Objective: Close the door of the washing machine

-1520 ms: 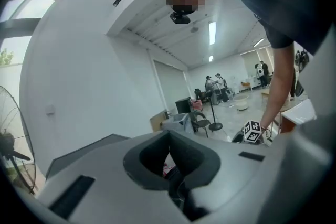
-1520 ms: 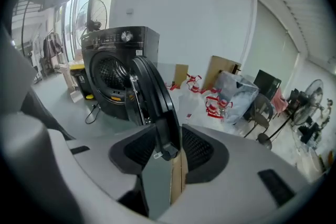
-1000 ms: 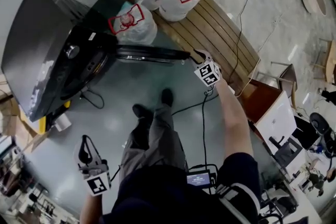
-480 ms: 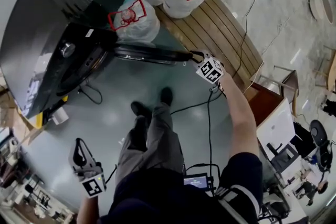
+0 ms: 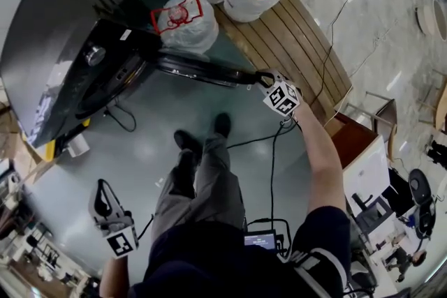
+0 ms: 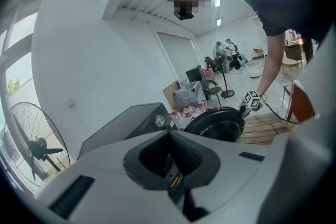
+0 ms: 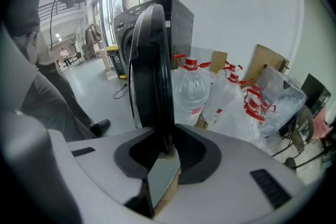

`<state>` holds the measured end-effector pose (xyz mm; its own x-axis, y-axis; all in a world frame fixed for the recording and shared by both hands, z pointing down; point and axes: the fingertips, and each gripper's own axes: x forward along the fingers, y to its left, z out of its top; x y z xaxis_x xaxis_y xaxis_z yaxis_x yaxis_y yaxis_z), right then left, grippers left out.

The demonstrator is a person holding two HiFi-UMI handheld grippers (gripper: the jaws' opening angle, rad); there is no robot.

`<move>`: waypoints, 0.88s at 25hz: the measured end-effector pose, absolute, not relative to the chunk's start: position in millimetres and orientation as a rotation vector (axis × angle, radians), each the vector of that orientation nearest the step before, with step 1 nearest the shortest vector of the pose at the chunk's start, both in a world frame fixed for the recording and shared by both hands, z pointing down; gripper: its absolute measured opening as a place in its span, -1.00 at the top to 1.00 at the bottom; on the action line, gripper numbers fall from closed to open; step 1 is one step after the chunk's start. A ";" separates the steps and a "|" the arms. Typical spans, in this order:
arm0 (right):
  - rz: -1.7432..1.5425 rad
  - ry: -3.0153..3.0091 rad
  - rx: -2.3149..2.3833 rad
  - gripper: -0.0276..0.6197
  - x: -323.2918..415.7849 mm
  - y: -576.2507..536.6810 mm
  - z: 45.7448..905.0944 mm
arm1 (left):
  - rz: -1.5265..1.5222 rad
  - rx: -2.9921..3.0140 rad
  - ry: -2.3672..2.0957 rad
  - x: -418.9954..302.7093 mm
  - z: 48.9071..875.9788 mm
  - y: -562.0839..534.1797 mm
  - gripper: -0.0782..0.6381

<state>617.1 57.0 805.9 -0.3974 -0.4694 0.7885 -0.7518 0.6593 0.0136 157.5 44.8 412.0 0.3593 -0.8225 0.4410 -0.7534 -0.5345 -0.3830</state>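
The dark washing machine (image 5: 63, 59) stands at the left of the head view, and its round door (image 5: 199, 70) swings out to the right, seen edge-on. My right gripper (image 5: 264, 79) is at the door's free edge. Its jaws have just been closing, and the door's black rim (image 7: 152, 60) runs down between them with the pads against it. My left gripper (image 5: 103, 200) hangs low at the left, away from the machine, shut with nothing in it. From the left gripper view the machine (image 6: 131, 123) and the open door (image 6: 218, 126) show in the distance.
Bagged water bottles (image 5: 185, 21) sit on a wooden platform (image 5: 293, 38) just behind the door. A cable (image 5: 272, 143) trails over the floor by the person's feet (image 5: 202, 143). A brown cabinet (image 5: 356, 136) stands to the right, and a floor fan (image 6: 37, 144) stands by the window.
My right gripper has tilted down slightly at the door's free edge and its jaws have closed round the rim. The left gripper has barely moved. The door stands where it did.
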 end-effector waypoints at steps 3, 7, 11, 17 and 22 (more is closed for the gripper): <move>0.452 -2.046 0.974 0.65 603.9 69.3 807.1 | -0.895 -2.496 1.482 147.4 415.1 47.5 0.71; 0.465 -2.013 1.018 0.65 585.5 78.2 811.2 | -0.868 -2.498 1.527 134.9 424.3 49.7 0.71; 0.488 -1.971 1.029 0.65 572.2 90.0 815.0 | -0.821 -2.543 1.514 146.5 436.4 59.3 0.71; 0.570 -1.926 1.027 0.65 553.8 103.9 816.3 | -0.782 -2.630 1.414 177.4 466.2 57.8 0.71; 0.630 -1.896 1.060 0.65 545.2 109.8 818.0 | -0.756 -2.656 1.388 195.6 487.9 49.3 0.71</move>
<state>545.2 109.8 818.0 -0.2780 -0.4288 0.8596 -0.8581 0.5131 -0.0216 195.6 49.3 487.9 0.4774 -0.7837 0.3974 -0.7587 -0.5958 -0.2635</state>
